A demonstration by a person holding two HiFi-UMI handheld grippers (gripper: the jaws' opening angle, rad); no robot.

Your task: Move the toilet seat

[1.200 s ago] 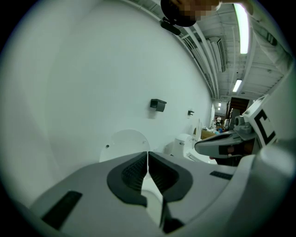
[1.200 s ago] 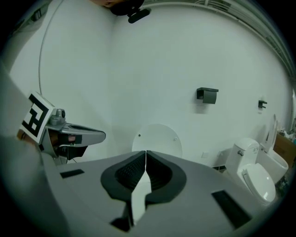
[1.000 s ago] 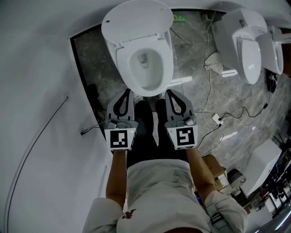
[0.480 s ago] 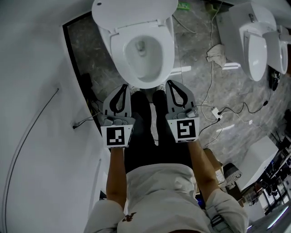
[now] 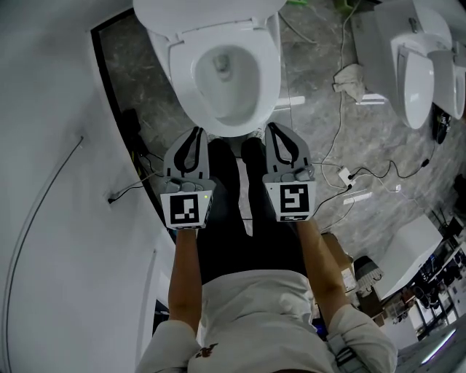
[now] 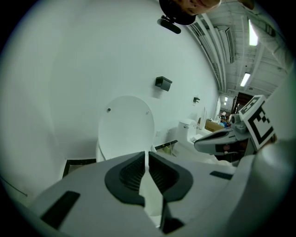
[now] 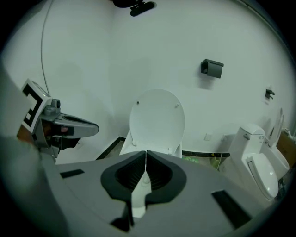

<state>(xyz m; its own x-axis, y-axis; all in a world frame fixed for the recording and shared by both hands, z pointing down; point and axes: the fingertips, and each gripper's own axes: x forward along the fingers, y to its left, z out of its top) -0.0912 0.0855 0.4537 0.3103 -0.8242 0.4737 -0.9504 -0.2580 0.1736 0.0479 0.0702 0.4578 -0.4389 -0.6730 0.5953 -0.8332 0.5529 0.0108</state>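
Observation:
A white toilet stands at the top of the head view, its lid [image 5: 207,16] raised against the wall and its seat ring [image 5: 268,80] lying on the bowl. My left gripper [image 5: 195,132] and right gripper [image 5: 274,131] hang side by side just short of the bowl's front rim, both shut and holding nothing. In the left gripper view the shut left gripper [image 6: 147,153] points at the upright lid [image 6: 126,126]. The right gripper view shows the right gripper [image 7: 146,152] in front of the lid [image 7: 157,121].
A white wall runs along the left. A second toilet [image 5: 411,65] stands at the right, with a white cloth [image 5: 349,76] and loose cables [image 5: 378,182] on the grey marbled floor between. A black box [image 7: 212,67] hangs on the wall. The person's legs stand before the bowl.
Both grippers have sunk side by side in front of the bowl, jaws still shut. The toilet has slid toward the top of the head view.

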